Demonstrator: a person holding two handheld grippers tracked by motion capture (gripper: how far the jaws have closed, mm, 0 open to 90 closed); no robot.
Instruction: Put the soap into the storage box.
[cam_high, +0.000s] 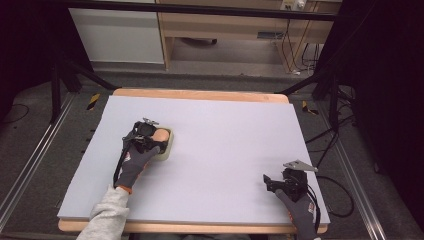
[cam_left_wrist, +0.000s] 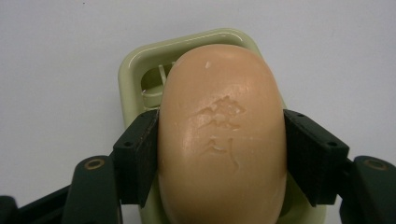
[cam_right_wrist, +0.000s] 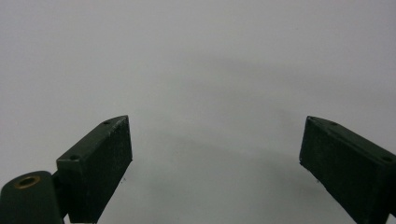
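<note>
A peach-coloured bar of soap (cam_left_wrist: 223, 135) lies over a pale green soap dish (cam_left_wrist: 135, 65) on the grey table mat. My left gripper (cam_left_wrist: 223, 154) is shut on the soap, its two black pads pressed against the bar's long sides. From above, the soap (cam_high: 160, 135) and dish (cam_high: 169, 147) sit left of the mat's centre, under the left gripper (cam_high: 150, 136). My right gripper (cam_high: 272, 182) rests near the front right corner of the mat. Its jaws (cam_right_wrist: 215, 163) stand wide apart with only bare mat between them.
The grey mat (cam_high: 220, 145) covers a wooden table with a rim showing at the back edge (cam_high: 200, 94). Cables trail off the right side (cam_high: 340, 195). Dark stand legs and a wooden cabinet (cam_high: 225, 30) are on the floor beyond the table.
</note>
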